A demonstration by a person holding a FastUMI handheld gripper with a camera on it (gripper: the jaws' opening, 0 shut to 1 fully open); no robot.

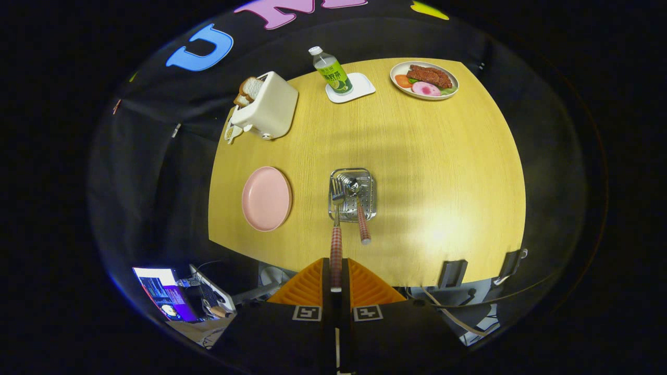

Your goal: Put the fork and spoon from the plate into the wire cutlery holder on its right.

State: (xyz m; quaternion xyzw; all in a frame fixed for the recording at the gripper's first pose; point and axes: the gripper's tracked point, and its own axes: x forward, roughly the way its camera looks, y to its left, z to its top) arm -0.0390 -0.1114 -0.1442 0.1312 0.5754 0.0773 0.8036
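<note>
Claw (336, 284): clamped tight on the checked handle of the fork (336, 229), tines over the holder.
Spoon (358, 208): standing in the wire cutlery holder (370, 200), handle leaning toward the table's near edge.
Pink plate (266, 198): bare, left of the holder on the table (417, 156).
Far edge: toaster (268, 107), bottle (331, 70), food plate (424, 79).

Only the bottle (331, 72) carries printed characters, too small to read.
</note>
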